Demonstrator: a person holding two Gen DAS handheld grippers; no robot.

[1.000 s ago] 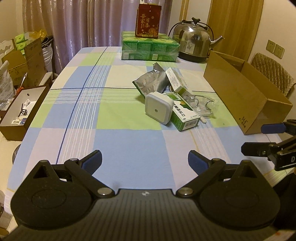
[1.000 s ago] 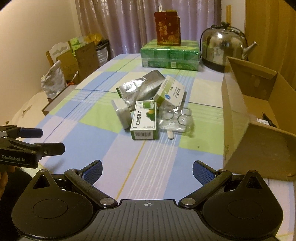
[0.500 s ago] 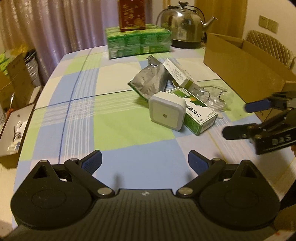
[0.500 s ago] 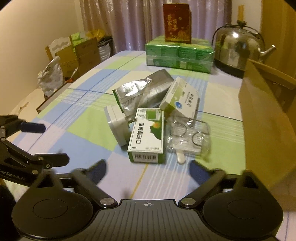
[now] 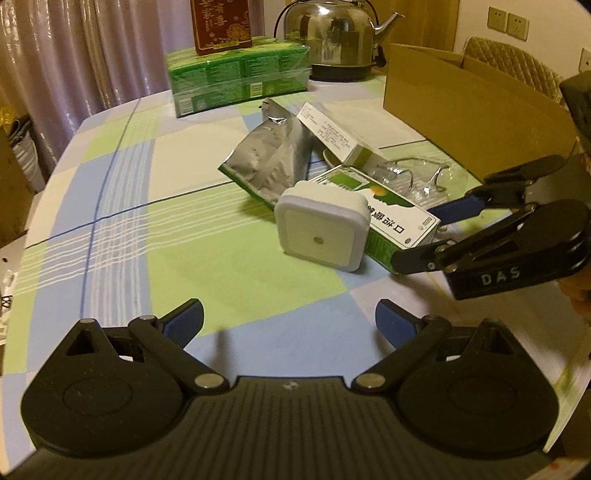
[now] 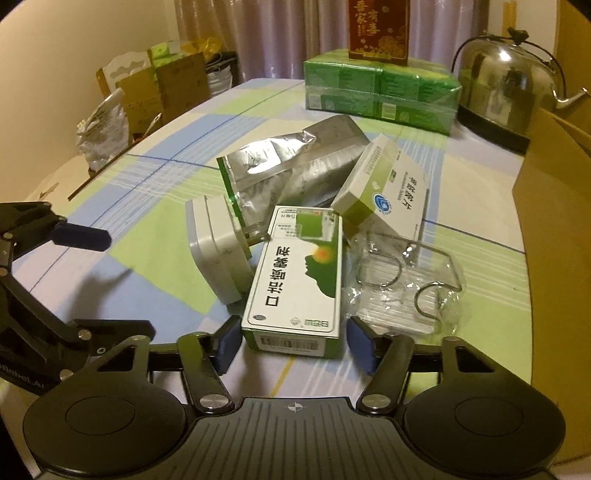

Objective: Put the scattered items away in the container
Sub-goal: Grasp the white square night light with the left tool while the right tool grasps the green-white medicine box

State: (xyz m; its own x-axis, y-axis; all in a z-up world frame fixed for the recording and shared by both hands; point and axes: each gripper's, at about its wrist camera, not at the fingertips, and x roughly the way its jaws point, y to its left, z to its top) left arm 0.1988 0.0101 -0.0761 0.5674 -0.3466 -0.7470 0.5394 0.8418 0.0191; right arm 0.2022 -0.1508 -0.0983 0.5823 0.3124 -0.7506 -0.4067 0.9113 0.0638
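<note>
The scattered pile lies mid-table: a green-and-white medicine box (image 6: 295, 280) (image 5: 399, 221), a white square night-light plug (image 5: 321, 236) (image 6: 218, 251), a silver foil pouch (image 6: 291, 166) (image 5: 273, 162), a second white-and-green box (image 6: 388, 184) (image 5: 332, 136) and a clear pack of metal hooks (image 6: 402, 280) (image 5: 413, 177). My right gripper (image 6: 295, 347) (image 5: 432, 236) is open, its pads close on either side of the medicine box's near end. My left gripper (image 5: 290, 323) (image 6: 129, 281) hangs open just short of the night-light, holding nothing. The open cardboard box (image 5: 472, 114) (image 6: 554, 184) stands on the right.
At the table's far end are a wrapped green pack (image 5: 236, 77) with a red box (image 5: 221, 22) on top, and a steel kettle (image 5: 336, 37). A padded chair (image 5: 517, 62) is behind the cardboard box. Cartons and bags (image 6: 166, 85) crowd the floor on the left.
Both grippers have come forward to the pile. The right gripper's jaws have narrowed around the near end of the medicine box. The left gripper stays wide open.
</note>
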